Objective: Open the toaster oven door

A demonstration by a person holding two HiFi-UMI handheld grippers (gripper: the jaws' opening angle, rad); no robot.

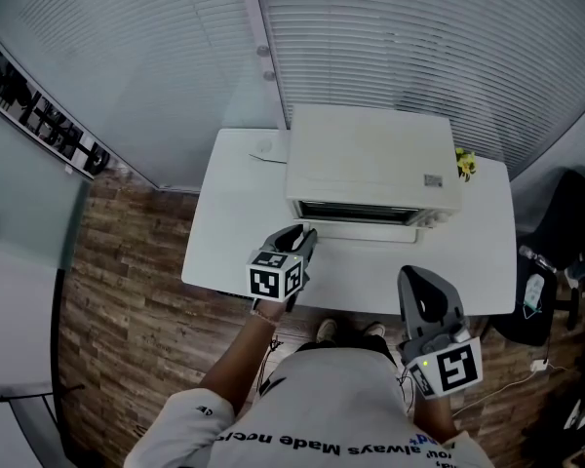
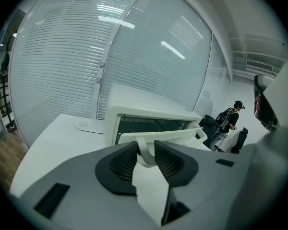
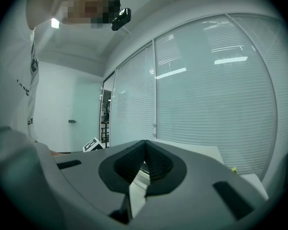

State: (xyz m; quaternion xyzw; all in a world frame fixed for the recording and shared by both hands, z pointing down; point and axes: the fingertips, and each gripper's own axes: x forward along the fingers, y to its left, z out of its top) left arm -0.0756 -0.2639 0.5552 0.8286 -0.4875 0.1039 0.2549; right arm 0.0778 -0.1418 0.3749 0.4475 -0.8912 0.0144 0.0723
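One toaster oven (image 1: 370,159), one table (image 1: 236,234), one yellow object (image 1: 465,164), and two claws: left claw (image 1: 301,234), right claw (image 1: 417,275).

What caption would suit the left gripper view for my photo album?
Left gripper shut on the white handle of a partly opened toaster oven.

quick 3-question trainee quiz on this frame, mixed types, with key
1. True or false: the left claw is shut on the toaster oven door handle.
2. The door is: A) fully shut B) partly open C) taken off.
3. Fill in: the right claw is shut and holds ____.

Key: 1 true; 2 B; 3 nothing.
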